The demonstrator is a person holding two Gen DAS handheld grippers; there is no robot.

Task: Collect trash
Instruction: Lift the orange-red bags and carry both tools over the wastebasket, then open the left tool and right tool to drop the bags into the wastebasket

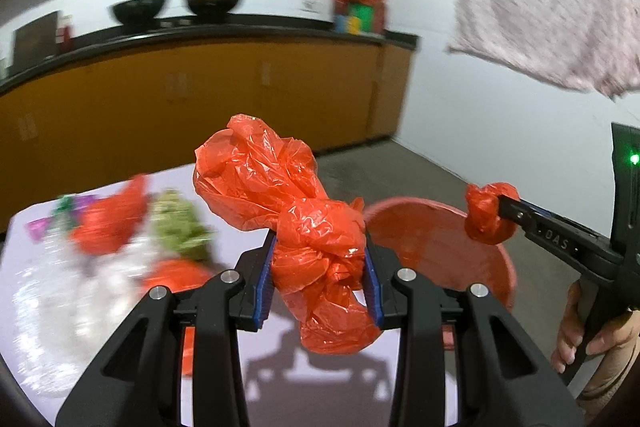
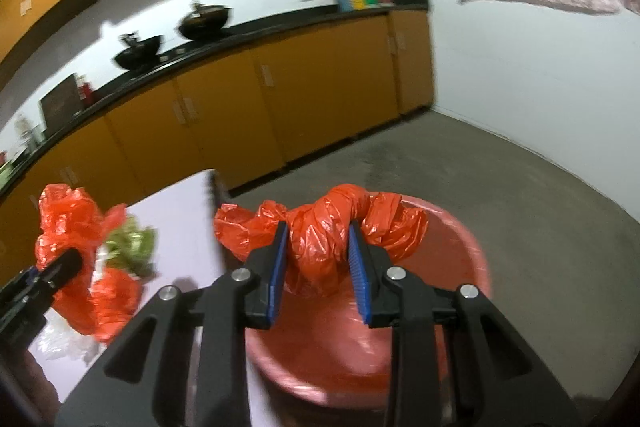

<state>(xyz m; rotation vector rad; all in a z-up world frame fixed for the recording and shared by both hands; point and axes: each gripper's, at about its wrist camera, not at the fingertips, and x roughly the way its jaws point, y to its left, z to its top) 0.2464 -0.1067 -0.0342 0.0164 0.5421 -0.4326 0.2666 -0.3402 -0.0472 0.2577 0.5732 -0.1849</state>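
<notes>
White tabletop (image 1: 132, 359) carries blurred mixed litter (image 1: 120, 239). Round red plastic bin (image 2: 472, 259) stands on the floor beside it. Left gripper (image 1: 320, 267) is clamped on a crumpled orange plastic bag (image 1: 280, 187). Right gripper (image 2: 318, 255) is clamped on a second twisted orange bag (image 2: 320, 227) above the bin.

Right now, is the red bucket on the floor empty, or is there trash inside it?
Cannot tell fully. The red bucket shows bare inner wall, but the orange bag in the right tool hides its middle and bottom.

Bright overhead light, claw shadow on the table (image 1: 24, 227), motion-blurred surroundings, fisheye-curved edges.
</notes>
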